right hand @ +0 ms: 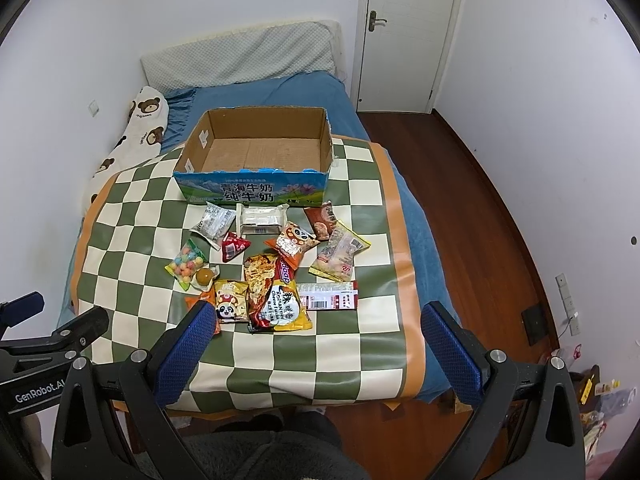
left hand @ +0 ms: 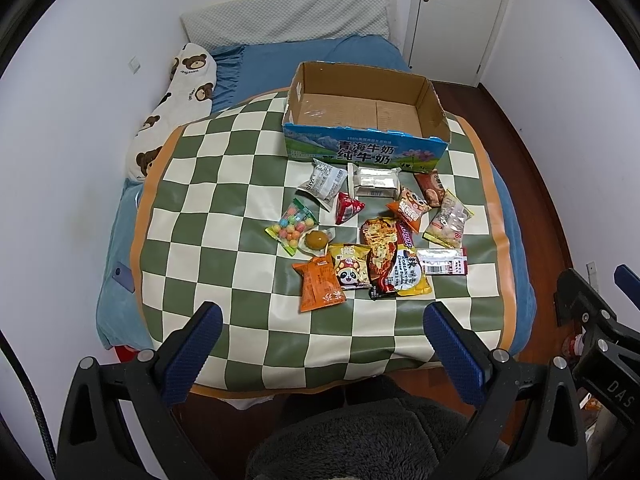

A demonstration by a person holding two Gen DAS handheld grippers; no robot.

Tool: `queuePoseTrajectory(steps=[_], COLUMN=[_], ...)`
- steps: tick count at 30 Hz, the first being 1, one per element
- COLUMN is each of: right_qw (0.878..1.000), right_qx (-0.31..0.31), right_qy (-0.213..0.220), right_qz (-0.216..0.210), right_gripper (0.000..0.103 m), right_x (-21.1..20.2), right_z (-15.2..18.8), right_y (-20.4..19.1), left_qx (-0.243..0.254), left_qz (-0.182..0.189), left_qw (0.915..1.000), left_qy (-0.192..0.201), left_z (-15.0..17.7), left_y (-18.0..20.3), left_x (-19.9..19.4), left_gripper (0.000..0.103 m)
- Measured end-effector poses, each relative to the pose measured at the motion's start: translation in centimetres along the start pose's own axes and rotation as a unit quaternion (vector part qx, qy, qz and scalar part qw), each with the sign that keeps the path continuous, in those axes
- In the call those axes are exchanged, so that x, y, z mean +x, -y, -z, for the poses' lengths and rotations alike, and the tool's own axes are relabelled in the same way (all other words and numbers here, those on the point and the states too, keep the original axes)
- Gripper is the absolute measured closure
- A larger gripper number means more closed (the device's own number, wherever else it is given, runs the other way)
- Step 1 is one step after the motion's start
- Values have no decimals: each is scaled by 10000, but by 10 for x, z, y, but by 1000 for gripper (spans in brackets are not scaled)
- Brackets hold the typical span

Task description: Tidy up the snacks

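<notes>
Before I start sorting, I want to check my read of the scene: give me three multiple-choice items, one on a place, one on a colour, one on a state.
1. Where does the cardboard box sit relative to the snacks?
A. beyond them on the checkered mat
B. on the floor
C. on the pillow

2. What colour are the pads of the right gripper?
A. red
B. blue
C. yellow

3. What state is the box in?
A. sealed
B. full of snacks
C. open and empty

Answers: 1 A, it stands past the candy bag and the noodle packet. 2 B, both pads show blue. 3 C, its bare bottom shows.
</notes>
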State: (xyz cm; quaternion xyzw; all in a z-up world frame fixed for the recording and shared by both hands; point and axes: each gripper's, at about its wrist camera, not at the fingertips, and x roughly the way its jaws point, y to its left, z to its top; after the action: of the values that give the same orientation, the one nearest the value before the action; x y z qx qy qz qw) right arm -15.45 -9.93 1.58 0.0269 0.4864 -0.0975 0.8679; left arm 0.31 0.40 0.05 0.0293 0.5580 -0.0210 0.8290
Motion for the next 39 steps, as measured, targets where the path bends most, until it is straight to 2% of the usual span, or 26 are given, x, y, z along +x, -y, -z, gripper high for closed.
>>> queuePoseTrajectory(steps=[30,34,39], right_qw=[9999,9997,9983], right_qx=[39,100,261], right_qy=[-94,-200,-474], right_qz=[-51,-61,-210], right_gripper=[0,0,0], right_x=[10,22,61], right_z=[-1,-3,-4], right_y=[3,4,7], left_qx=[-29,-88,-356], left_qz=[-8,-27,-139], left_qw=[10000,9999,9988], left_qy=[-57,-109,-307], left_z=[0,-4,-19], left_y=[6,1,-15], left_x=[0,15,64], left_gripper=[0,0,0])
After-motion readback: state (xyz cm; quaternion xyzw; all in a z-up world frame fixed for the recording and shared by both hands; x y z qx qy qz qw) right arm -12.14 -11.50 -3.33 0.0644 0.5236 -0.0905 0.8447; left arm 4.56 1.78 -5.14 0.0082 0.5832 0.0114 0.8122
